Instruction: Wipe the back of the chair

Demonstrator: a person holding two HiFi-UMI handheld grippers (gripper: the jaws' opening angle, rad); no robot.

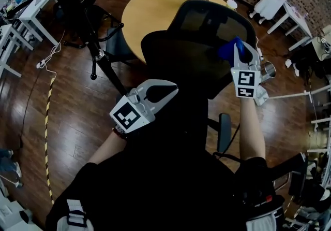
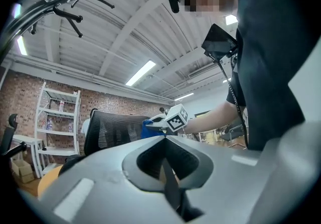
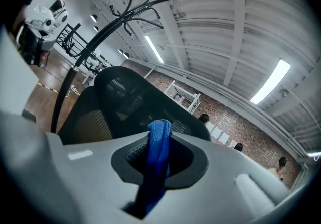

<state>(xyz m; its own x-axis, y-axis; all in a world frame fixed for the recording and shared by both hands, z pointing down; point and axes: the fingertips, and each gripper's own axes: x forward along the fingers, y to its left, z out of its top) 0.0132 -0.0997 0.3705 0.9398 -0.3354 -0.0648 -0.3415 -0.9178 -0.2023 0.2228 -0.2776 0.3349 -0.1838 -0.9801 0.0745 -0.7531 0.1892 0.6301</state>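
The chair back [image 1: 212, 23] is a black mesh panel in the upper centre of the head view, with the round wooden table [image 1: 145, 12] beyond it at the upper left.

The right gripper [image 1: 239, 51] is at the right edge of the panel, near its top. Its jaws are clamped on a folded blue cloth [image 1: 230, 48]. In the right gripper view, the cloth [image 3: 159, 140] stands out past the jaw tips, directly in front of the mesh [image 3: 125, 97]. Cloth and mesh are close, but no view confirms contact.

The left gripper [image 1: 155, 95] hangs at centre left of the head view, over the seat and well apart from the panel. In the left gripper view, its jaws [image 2: 164, 137] are pressed together with nothing between them. This gripper has no part in the work at present.

Status, as a judgement:
- The cloth is secured and brought up to the panel's upper right edge, so the preparatory steps are complete.
- The mesh shows no mark that separates wiped area from unwiped, so the area covered cannot be read.
- From the cloth's position, the centre, left side and lower part of the panel probably remain.
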